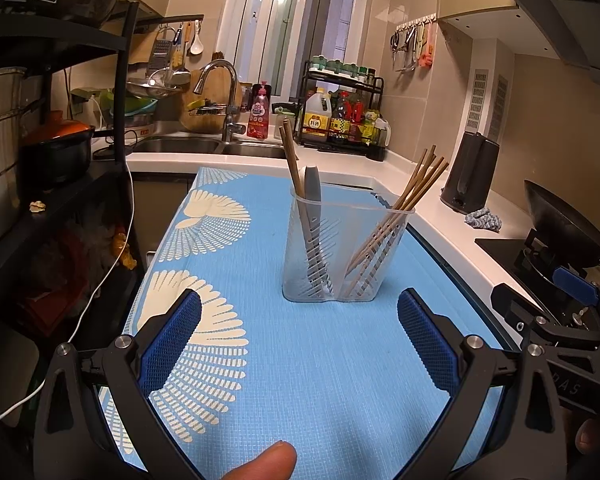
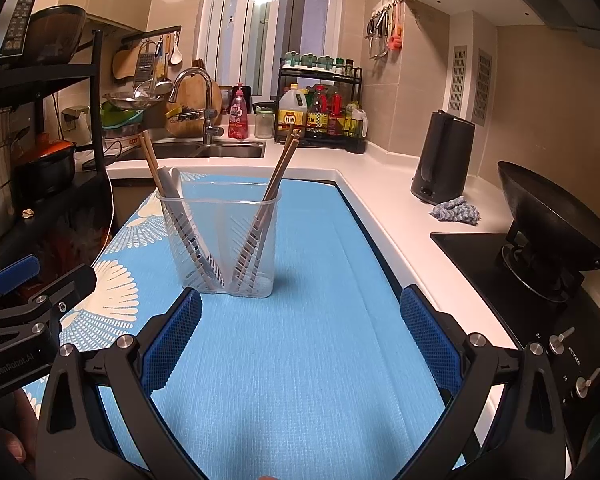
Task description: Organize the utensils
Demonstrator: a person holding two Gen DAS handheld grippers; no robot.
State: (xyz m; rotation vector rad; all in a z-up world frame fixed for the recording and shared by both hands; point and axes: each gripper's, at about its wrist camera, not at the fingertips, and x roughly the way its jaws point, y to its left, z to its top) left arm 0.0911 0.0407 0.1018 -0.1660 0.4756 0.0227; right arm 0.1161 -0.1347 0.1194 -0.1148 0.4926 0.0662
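Chopsticks of pale brown wood (image 1: pixel 404 204) lean toward two o'clock in the right compartment of a clear slotted plastic utensil holder (image 1: pixel 342 248), their tips fanned above its rim. In the left compartment a second pair of wooden chopsticks (image 1: pixel 292 158) tilts toward eleven o'clock beside a grey spoon-like utensil (image 1: pixel 313 196); from the right wrist view a white piece shows just behind it, too overlapped to identify. How many sticks stand in the right bundle cannot be counted through the slotted wall. The holder stands upright on a blue woven mat with white fan patterns (image 1: pixel 320 360), at twelve o'clock from both grippers and well apart from them.

The left gripper (image 1: pixel 300 340) hovers low over the mat, its blue textured pads (image 1: pixel 172 344) spread wide with nothing between them; a fingertip (image 1: pixel 268 462) shows at six o'clock, cut off by the frame edge. The right gripper (image 2: pixel 300 340) sits level beside it, fingers likewise spread wide and empty. Each appears only partly at the other view's edge.

Beyond the mat, at twelve o'clock, lies a steel sink with a curved tap (image 1: pixel 220 96); at two o'clock stands a dark grey kettle (image 1: pixel 470 172), and at three o'clock a black wok (image 2: pixel 548 220), partly cut off.
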